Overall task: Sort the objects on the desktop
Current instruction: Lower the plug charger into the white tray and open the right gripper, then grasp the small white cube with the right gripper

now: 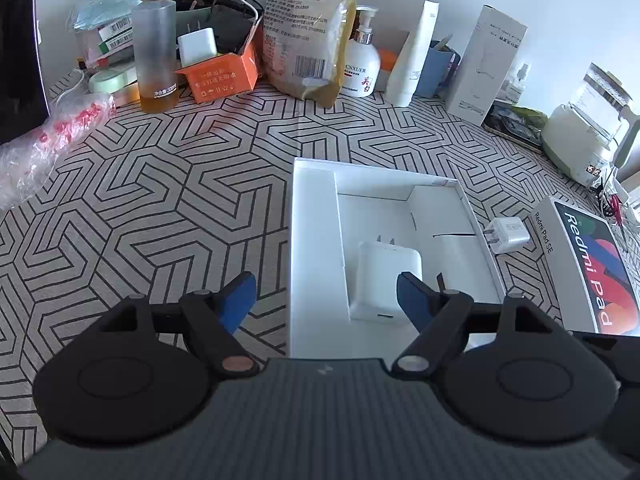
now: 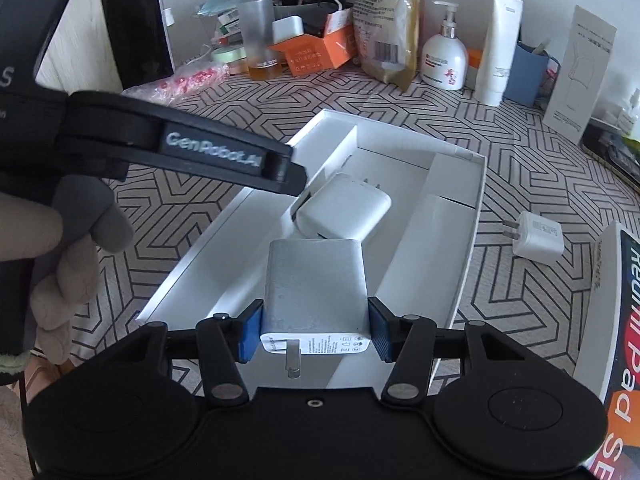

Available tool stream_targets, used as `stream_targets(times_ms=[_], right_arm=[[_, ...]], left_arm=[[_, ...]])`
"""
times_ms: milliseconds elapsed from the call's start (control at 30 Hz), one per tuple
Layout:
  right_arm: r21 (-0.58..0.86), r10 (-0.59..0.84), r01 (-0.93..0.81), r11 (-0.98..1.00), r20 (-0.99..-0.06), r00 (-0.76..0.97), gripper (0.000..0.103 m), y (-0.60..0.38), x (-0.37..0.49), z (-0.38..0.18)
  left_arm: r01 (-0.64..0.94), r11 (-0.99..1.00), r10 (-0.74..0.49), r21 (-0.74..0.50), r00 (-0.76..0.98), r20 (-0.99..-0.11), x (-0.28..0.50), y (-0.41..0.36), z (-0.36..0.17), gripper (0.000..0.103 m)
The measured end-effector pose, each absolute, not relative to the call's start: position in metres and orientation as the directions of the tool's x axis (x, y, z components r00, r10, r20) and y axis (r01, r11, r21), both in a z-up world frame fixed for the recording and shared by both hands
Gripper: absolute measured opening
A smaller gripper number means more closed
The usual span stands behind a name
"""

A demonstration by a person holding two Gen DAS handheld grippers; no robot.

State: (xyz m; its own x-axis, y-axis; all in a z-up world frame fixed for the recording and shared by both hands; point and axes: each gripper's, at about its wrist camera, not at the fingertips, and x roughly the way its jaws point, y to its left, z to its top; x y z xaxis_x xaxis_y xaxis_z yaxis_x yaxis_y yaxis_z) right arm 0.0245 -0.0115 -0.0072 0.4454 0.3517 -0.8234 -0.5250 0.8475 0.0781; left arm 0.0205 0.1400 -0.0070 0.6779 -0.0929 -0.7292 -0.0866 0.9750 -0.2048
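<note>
Blue pads of the right claw (image 2: pixel 314 330) pinch a white charger block (image 2: pixel 316 280) by its two side faces, prongs pointing back toward the camera, and hold it above the near end of the open white box (image 2: pixel 460 236). The left claw (image 1: pixel 326 300) is spread wide and holds nothing; one of its fingers sits just beside a second white charger (image 1: pixel 386 280) that lies flat inside the box, prongs toward the far side. From the right wrist view that finger reaches in from the left, its tip at the near-left corner of this lying charger. A small white plug (image 2: pixel 538 238) lies on the patterned tabletop (image 2: pixel 520 300) just right of the box, outside it, near the Redmi Pad box (image 2: pixel 624 360). Along the far wall stand bottles, a brown pouch and an orange carton. The risks, as I judge them: the held block is smooth and gripped low on its sides, so it could pivot or slip if the pinch loosens early. Lowered straight down, it could land on the lying charger or strike the left finger, since both crowd the same compartment. A knock against the light cardboard wall could shift the whole box.
</note>
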Motion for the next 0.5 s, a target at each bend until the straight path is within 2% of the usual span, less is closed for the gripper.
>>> stream_targets(times_ms=[233, 500], right_arm=[[0.075, 0.324, -0.47, 0.88, -0.817, 0.476, 0.063, -0.035, 0.046, -0.006], [0.072, 0.29, -0.404, 0.912, -0.81, 0.509, 0.063, -0.061, 0.071, -0.006]], left_arm=[[-0.099, 0.976, -0.087, -0.195, 0.645, -0.76, 0.023, 0.142, -0.02, 0.077], [-0.068, 0.974, -0.115, -0.215, 0.671, -0.732, 0.025, 0.119, -0.007, 0.077]])
